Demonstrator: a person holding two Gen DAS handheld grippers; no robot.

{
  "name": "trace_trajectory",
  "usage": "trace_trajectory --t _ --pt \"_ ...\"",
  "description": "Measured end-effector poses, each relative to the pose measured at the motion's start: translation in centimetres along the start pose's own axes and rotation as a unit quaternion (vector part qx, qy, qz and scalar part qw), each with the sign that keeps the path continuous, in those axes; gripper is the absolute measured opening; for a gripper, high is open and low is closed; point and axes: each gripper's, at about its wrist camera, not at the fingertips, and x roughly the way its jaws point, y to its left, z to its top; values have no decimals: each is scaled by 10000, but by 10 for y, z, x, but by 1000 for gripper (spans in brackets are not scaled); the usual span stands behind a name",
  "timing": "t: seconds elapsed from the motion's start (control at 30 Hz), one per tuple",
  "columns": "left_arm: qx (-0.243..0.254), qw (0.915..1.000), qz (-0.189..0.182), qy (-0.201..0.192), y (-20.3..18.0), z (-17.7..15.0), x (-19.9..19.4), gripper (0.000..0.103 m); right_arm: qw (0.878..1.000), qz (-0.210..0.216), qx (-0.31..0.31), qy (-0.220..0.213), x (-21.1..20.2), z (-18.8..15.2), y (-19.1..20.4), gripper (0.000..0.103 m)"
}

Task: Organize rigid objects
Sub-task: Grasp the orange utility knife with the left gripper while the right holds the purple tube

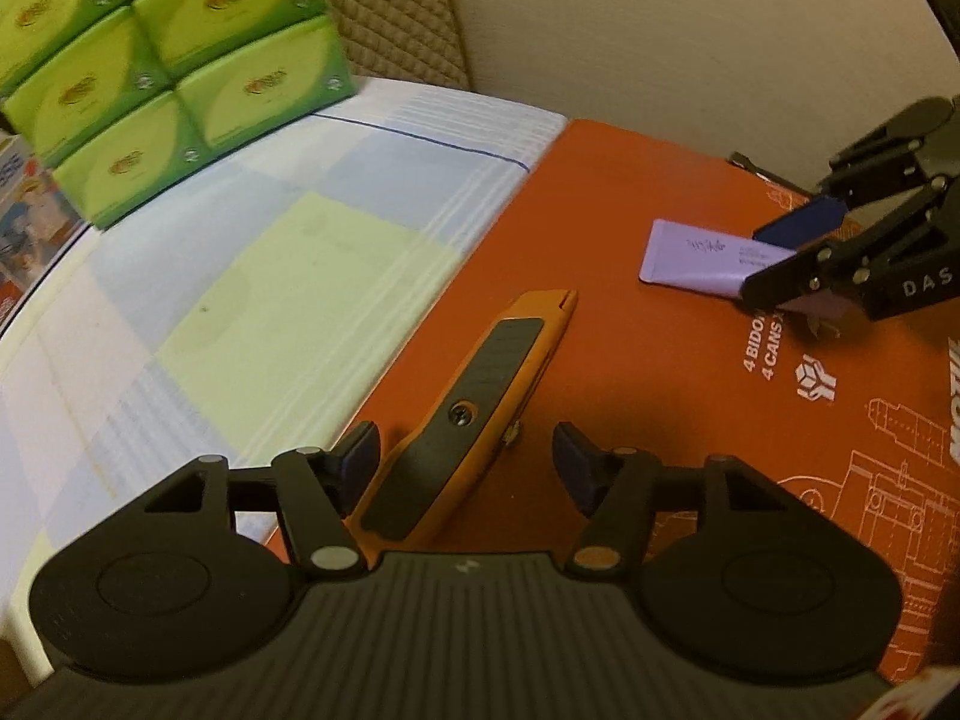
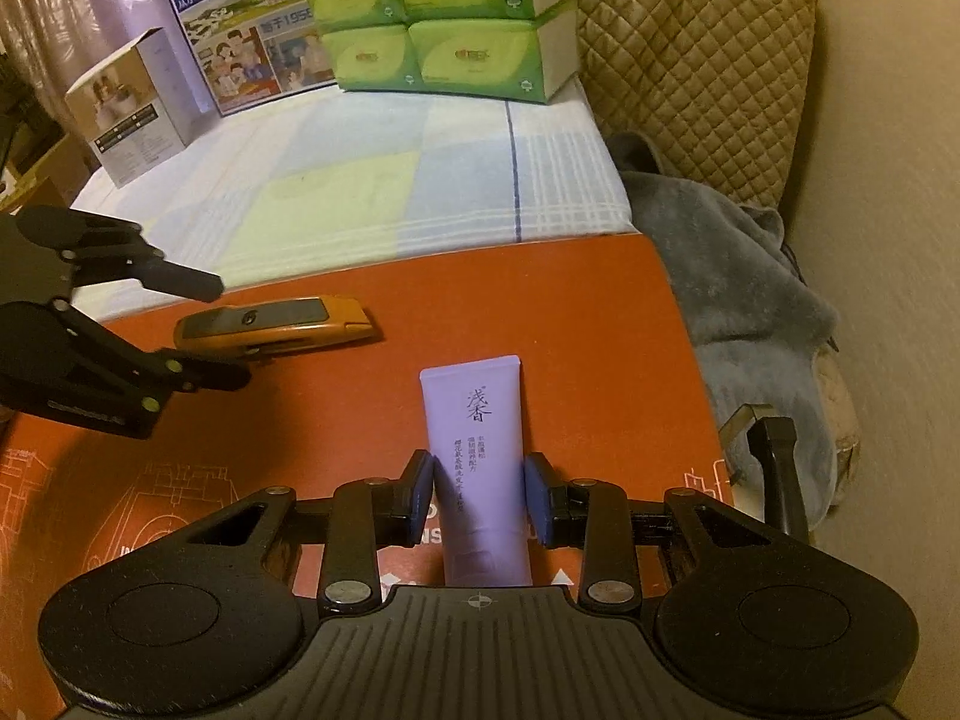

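Observation:
An orange-and-black utility knife (image 1: 474, 396) lies flat on the orange cardboard box (image 1: 606, 204). My left gripper (image 1: 468, 462) is open and straddles the knife's rear end; the right pad stands clear of it. A lilac tube (image 2: 480, 426) with dark lettering rests on the same box (image 2: 558, 300), and my right gripper (image 2: 480, 498) is shut on its lower half. In the left wrist view the right gripper (image 1: 786, 255) holds the lilac tube (image 1: 702, 255) at the far right. The right wrist view shows the left gripper (image 2: 225, 330) around the knife (image 2: 282, 324).
A pastel checked cloth (image 2: 372, 180) covers the surface beyond the box. Stacked green tissue packs (image 2: 444, 18), a milk carton case (image 2: 240, 30) and a small white box (image 2: 132, 108) stand at the back. A quilted chair back (image 2: 696, 60) and grey blanket (image 2: 744, 276) lie right.

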Motion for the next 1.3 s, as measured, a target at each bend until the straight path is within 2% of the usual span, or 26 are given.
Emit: trace_trajectory --t 0.1,0.23,0.4,0.47,0.53,0.63,0.83,1.03,1.17,1.3 --pt "115 9999 -48 35 1 1 7 59 10000 2 45 3 0 0 0 30" --pt "3 9999 -110 -6 7 1 8 47 10000 -2 36 27 2 1 1 30" --pt "-100 9999 -12 -12 2 -5 2 42 10000 20 24 44 4 -2 4 30" --pt "-186 9998 65 -7 -3 -8 -1 32 10000 43 8 35 4 -3 5 30" --pt "-317 9994 169 -2 -8 -13 -6 30 10000 68 -30 33 4 -4 6 30" --pt "-771 9967 260 6 -12 -22 -14 28 9998 150 -132 45 4 -6 12 30" --pt "-1629 9851 545 57 -27 -50 -36 28 9986 358 -381 90 3 -15 26 30" --pt "-2441 9656 867 213 -45 -90 -69 28 9954 661 -665 178 -1 -29 41 30" --pt "-2790 9559 860 307 -54 -108 -86 28 9928 839 -822 247 -3 -36 50 30" --pt "-3034 9491 793 297 -53 -108 -89 29 9910 917 -936 273 -3 -38 57 30"
